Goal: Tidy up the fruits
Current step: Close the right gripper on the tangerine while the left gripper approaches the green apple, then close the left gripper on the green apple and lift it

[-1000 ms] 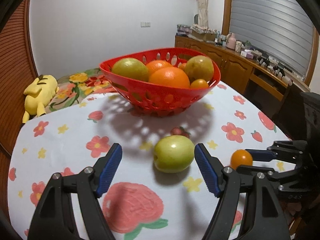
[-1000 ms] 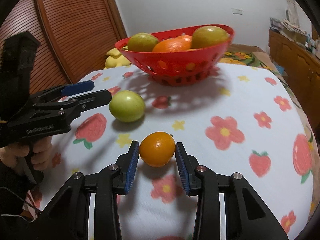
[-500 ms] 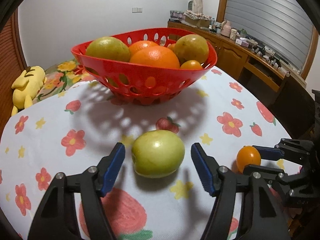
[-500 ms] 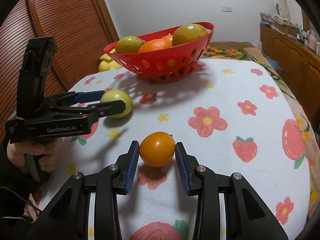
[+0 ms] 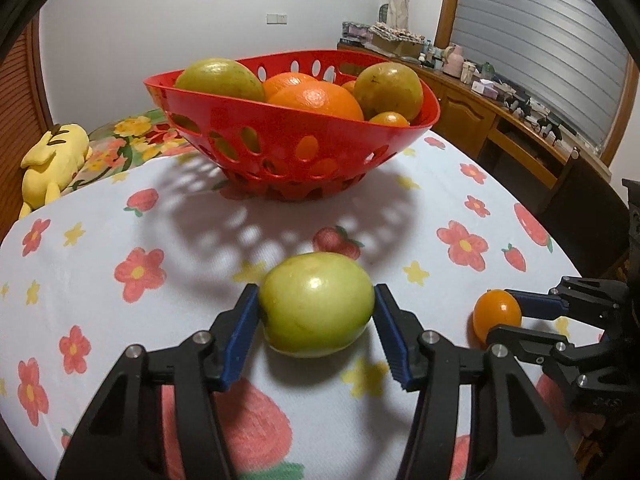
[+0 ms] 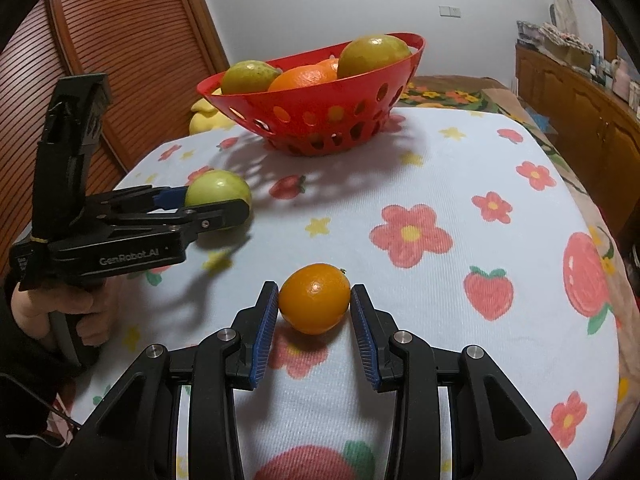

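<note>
Lay well left of the left fingers, off the table's far edge: a yellow plush (image 5: 54,162). Stood straight beyond both sets of fingertips, well apart: a red basket (image 5: 296,152) heaped with oranges and green fruit, casting a holed shadow on the flowered cloth (image 5: 140,272). Nothing between fingers and basket but bare cloth.

Left gripper (image 5: 316,320): pinched the green apple (image 5: 316,308) between blue pads (image 5: 240,336), both sides touching. Apple sat on the cloth, its long axis running crosswise from pad to pad; stem end not clear.

Right gripper (image 6: 315,300): closed on the small orange (image 6: 314,298), pads at either flank, fruit resting on the cloth. Round, no clear long axis; stem nub toward upper right.
</note>
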Demonstrator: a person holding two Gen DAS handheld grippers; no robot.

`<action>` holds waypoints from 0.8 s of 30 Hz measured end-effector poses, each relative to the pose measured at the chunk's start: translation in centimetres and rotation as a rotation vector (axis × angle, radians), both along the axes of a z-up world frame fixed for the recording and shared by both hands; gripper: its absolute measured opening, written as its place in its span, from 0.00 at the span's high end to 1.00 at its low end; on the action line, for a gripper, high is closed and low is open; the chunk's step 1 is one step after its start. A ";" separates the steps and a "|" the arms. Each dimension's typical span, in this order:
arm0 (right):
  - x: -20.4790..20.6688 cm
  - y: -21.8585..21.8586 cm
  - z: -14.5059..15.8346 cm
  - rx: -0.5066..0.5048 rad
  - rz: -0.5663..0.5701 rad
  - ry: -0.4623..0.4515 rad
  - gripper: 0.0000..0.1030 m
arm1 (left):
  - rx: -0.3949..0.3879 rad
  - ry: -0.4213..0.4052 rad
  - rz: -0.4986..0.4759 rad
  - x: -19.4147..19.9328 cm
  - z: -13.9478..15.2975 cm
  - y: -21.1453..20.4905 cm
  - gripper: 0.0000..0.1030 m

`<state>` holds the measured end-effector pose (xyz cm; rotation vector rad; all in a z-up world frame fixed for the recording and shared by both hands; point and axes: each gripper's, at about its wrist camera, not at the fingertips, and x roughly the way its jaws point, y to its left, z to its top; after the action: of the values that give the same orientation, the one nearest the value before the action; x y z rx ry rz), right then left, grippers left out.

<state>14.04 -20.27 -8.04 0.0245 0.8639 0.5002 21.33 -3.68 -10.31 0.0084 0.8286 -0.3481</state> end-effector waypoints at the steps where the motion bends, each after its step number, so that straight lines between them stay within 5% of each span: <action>1: 0.0 0.1 0.0 -0.002 0.000 -0.001 0.64 | -0.003 -0.007 0.000 -0.1 0.1 0.1 0.46; 13: 0.0 0.2 -0.2 -0.005 0.002 -0.002 0.64 | -0.036 -0.127 -0.002 -2.3 1.6 0.8 0.46; 24: -0.2 0.7 0.7 -0.061 0.018 -0.059 0.64 | -0.041 -0.142 -0.002 -2.5 1.9 0.6 0.46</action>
<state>13.80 -19.58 -7.31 -0.0539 0.8215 0.4891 18.81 -3.05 -8.38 -0.0045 0.6809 -0.3617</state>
